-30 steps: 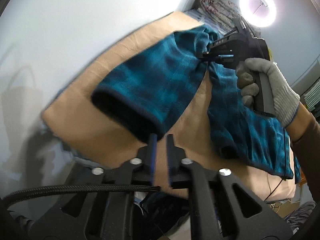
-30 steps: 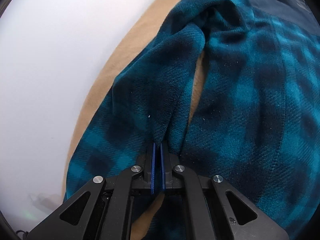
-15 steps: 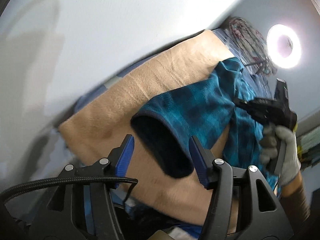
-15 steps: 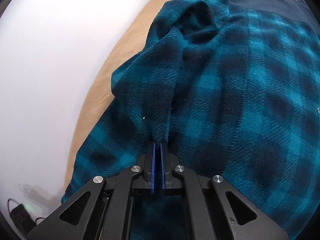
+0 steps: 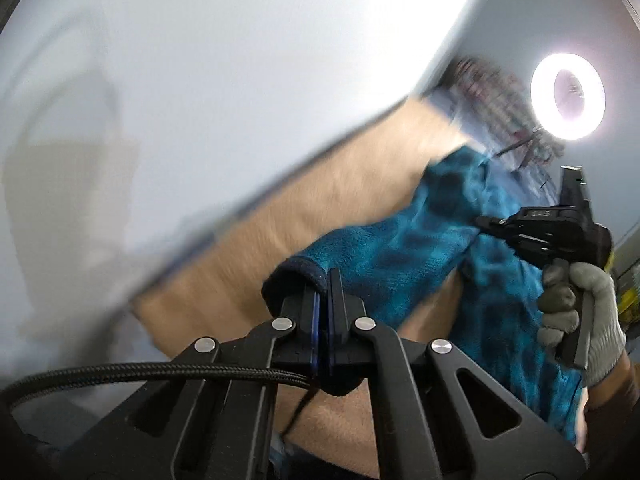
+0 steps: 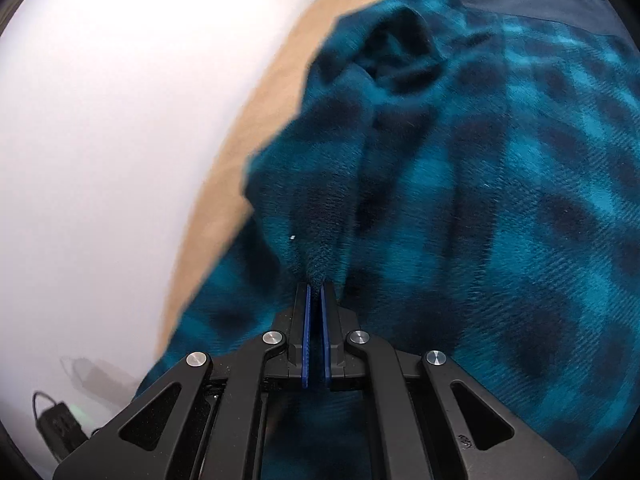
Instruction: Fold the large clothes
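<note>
A teal and navy plaid fleece garment [image 6: 480, 200] lies on a tan blanket [image 6: 256, 140]. In the left wrist view its sleeve [image 5: 400, 248] stretches toward me, ending in a dark navy cuff [image 5: 288, 280]. My left gripper [image 5: 324, 280] has its jaws closing tight on that cuff's rim. My right gripper [image 6: 316, 286] is shut on a raised pinch of the fleece near the sleeve's upper end. The left wrist view also shows the right gripper [image 5: 482, 222] from the side, held by a grey-gloved hand [image 5: 580, 308]. The picture is motion-blurred.
A white wall [image 5: 200, 80] runs along the blanket's [image 5: 320, 200] far edge. A ring light [image 5: 568, 96] glows at the upper right beside a patterned cloth [image 5: 492, 88]. A small black device with a cord [image 6: 52, 424] sits low by the wall.
My left gripper opened wide around the sleeve cuff, then closed on its rim. The right gripper kept its pinch and drew the sleeve fabric over the garment's body.
</note>
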Demonstrator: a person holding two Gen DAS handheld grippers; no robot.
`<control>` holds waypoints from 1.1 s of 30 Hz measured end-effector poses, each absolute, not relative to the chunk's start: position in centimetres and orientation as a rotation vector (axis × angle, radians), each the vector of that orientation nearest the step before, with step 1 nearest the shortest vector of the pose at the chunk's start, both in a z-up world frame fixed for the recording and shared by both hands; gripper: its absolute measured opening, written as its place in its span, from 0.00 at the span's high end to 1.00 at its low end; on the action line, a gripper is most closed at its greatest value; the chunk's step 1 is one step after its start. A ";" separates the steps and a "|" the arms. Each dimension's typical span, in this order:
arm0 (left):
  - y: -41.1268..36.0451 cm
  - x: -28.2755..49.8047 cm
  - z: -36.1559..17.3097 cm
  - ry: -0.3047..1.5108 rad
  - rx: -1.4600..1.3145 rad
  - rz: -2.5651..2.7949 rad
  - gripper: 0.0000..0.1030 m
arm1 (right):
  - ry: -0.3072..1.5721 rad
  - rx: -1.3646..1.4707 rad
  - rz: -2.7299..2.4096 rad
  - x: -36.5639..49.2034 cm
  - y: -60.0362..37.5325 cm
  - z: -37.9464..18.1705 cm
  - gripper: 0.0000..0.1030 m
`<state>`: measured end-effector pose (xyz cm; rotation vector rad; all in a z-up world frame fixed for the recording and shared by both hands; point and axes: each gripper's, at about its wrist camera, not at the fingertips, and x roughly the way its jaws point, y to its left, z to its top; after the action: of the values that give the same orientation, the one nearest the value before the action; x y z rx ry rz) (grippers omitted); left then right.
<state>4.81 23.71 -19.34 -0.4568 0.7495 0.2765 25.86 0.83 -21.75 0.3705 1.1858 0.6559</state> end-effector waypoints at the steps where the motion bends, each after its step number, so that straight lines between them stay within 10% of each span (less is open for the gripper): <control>1: 23.4 4.0 -18.5 0.720 -0.425 0.283 1.00 | 1.175 0.390 0.673 25.7 0.6 -21.5 0.97; 13: 19.0 2.1 -18.4 0.696 -0.275 0.176 1.00 | 1.169 0.101 0.579 24.4 2.3 -21.1 0.93; 19: 18.4 2.2 -18.7 0.699 -0.283 0.147 1.00 | 1.127 0.054 0.610 26.1 4.5 -16.6 0.62; 33: 18.7 2.4 -19.0 0.707 -0.300 0.127 1.00 | 1.255 -0.183 0.386 30.3 15.3 -20.8 0.53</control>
<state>2.42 18.75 -18.99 -0.2997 0.7068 0.1268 30.32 15.28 -20.80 -0.1825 1.2552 0.3862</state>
